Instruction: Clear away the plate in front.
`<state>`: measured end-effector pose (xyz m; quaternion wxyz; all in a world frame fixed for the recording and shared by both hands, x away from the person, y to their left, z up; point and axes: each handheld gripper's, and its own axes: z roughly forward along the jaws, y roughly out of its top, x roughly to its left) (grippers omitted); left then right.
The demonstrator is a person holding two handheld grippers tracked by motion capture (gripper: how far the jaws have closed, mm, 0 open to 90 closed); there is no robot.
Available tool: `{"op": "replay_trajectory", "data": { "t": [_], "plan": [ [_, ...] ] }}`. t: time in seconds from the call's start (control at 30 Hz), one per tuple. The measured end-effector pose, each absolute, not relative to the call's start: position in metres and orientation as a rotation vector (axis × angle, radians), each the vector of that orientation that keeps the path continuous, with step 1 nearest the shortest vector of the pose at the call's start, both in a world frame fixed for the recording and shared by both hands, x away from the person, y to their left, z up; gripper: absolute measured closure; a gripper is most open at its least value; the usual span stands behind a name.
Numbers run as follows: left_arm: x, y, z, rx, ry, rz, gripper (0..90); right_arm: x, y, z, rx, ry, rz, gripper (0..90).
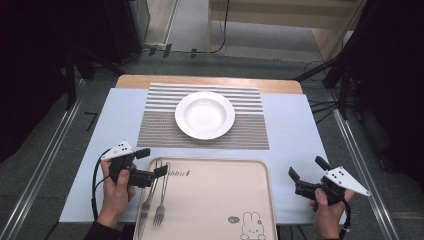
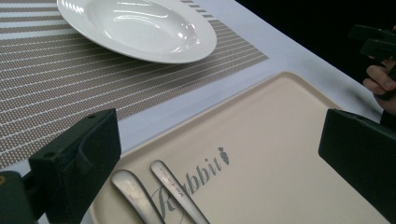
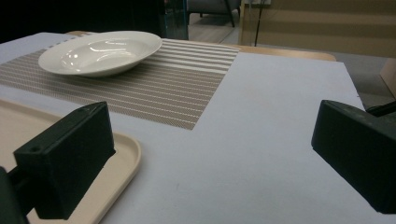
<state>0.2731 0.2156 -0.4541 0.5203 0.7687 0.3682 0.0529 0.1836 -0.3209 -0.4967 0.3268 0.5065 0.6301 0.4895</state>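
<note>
Two forks are lying side by side, tines toward the bottom edge, on the left part of the beige tray in the lower middle of the high view, their handle ends showing at the bottom of the left gripper view beside the tray's "Rabbit" lettering. The left gripper is hovering just above those handles at lower left with its jaws spread wide and nothing between them. The right gripper is waiting at lower right, jaws likewise spread and empty, while the white plate is sitting on the striped placemat above the tray, at the centre of the frame.
</note>
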Motion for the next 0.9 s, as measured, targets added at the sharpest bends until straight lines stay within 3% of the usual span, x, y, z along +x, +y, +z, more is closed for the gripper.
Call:
{"op": "replay_trajectory", "data": {
  "t": [0.9],
  "plan": [
    [0.318,0.208,-0.433,1.88,0.893,0.219,0.0,0.183,-0.319,-0.496,1.304,1.659,1.274,0.0]
  ]
}}
